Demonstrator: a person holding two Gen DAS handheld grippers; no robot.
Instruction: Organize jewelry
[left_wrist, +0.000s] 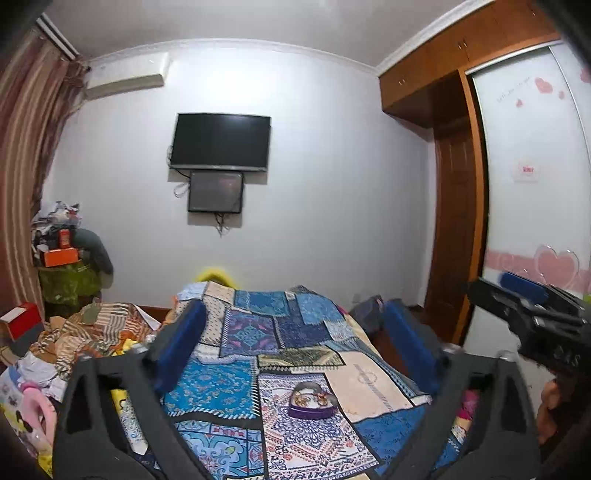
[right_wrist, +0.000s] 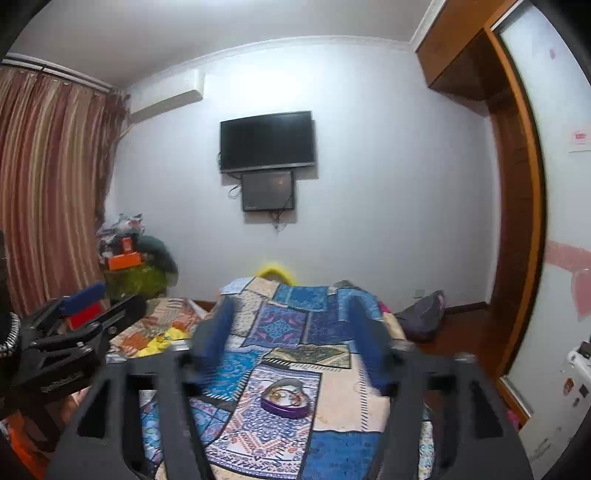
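Jewelry piled in a purple heart-shaped box, lid off, resting on the patchwork quilt near the middle of the bed's width and toward its near end, well short of the foot by the TV wall. Looks like gold-toned pieces, perhaps rings or earrings; too small and blurred to sort out.

Left gripper held above the quilt, jaws spread wide and empty, box showing between and below the blue pads. Right gripper likewise raised, jaws apart, nothing between them, box low in its view. Each gripper visible at the edge of the other's camera, side by side, well apart from the box.

Judged as the approach step: nothing grasped yet, sorting not begun. Next move calls for lowering one gripper to steady the box wall while the other narrows its jaws enough to pinch a single small piece. Soft quilt likely to let the box tip or sink under pressure, so a light touch needed.
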